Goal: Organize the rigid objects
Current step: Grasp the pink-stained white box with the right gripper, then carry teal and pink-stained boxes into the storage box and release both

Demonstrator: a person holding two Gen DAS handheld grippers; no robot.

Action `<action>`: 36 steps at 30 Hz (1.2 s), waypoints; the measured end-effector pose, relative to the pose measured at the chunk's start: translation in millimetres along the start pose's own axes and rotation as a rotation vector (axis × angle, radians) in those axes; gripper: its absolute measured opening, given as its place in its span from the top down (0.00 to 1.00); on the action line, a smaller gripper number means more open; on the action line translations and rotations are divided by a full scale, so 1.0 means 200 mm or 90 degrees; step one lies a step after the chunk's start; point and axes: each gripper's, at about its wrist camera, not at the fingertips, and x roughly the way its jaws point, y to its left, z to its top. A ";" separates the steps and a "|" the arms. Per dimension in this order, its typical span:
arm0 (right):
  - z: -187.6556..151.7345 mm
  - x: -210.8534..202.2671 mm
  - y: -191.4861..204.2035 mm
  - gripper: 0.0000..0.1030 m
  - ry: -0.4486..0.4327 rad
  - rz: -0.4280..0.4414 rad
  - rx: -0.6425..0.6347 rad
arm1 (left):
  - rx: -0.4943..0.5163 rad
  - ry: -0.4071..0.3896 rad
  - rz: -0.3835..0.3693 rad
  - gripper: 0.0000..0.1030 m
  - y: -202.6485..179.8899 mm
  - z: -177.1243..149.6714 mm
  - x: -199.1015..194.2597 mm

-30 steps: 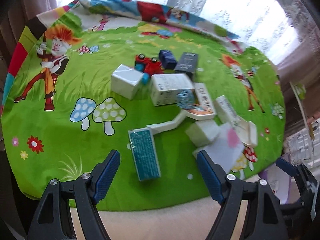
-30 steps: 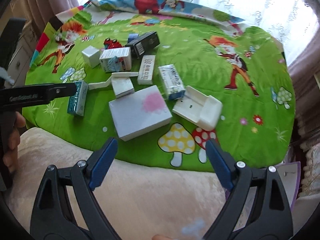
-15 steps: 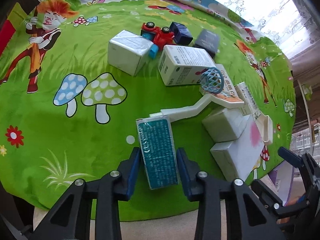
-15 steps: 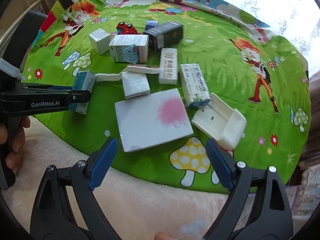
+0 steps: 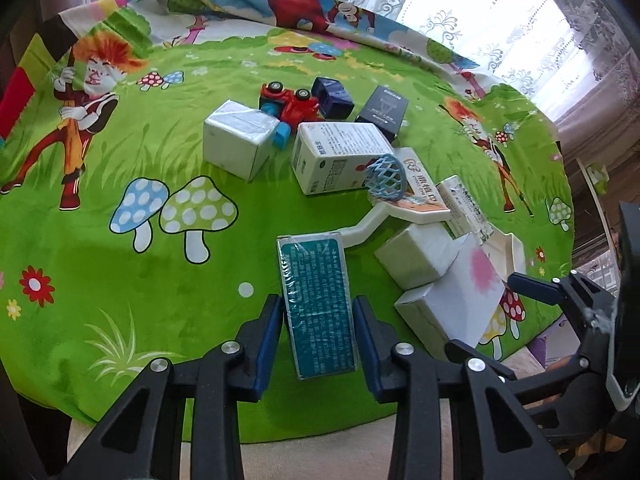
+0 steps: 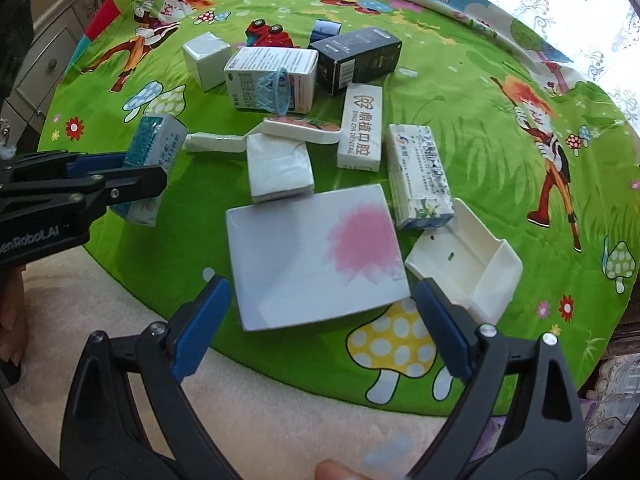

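My left gripper (image 5: 318, 312) is shut on a teal-faced box (image 5: 316, 296), its blue pads pressing the box's long sides near the cloth's front edge. The right wrist view shows that teal box (image 6: 156, 148) tilted in the left gripper (image 6: 132, 176). My right gripper (image 6: 320, 286) hangs over the near end of a flat white box with a pink blot (image 6: 312, 256). Its jaws are opening, one on each side of that box's near corners, and the pads do not press on it.
On the green cartoon cloth (image 6: 480, 120) lie a small white box (image 6: 278, 168), a dental box (image 6: 360, 128), a white-and-blue box (image 6: 418, 176), an open white case (image 6: 464, 268), a black box (image 6: 356, 56), a white carton behind a blue toy hoop (image 6: 276, 88), a white cube (image 6: 206, 58) and a red toy car (image 6: 266, 34). Beige fabric (image 6: 280, 400) lies in front.
The left gripper came down around the teal box and shut on it. The right gripper moved down and closer to the pink-blotted white box.
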 end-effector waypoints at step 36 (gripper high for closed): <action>-0.19 -0.33 -0.07 0.08 -0.101 -0.111 0.063 | 0.076 -0.063 -0.014 0.64 -0.29 -0.06 -0.22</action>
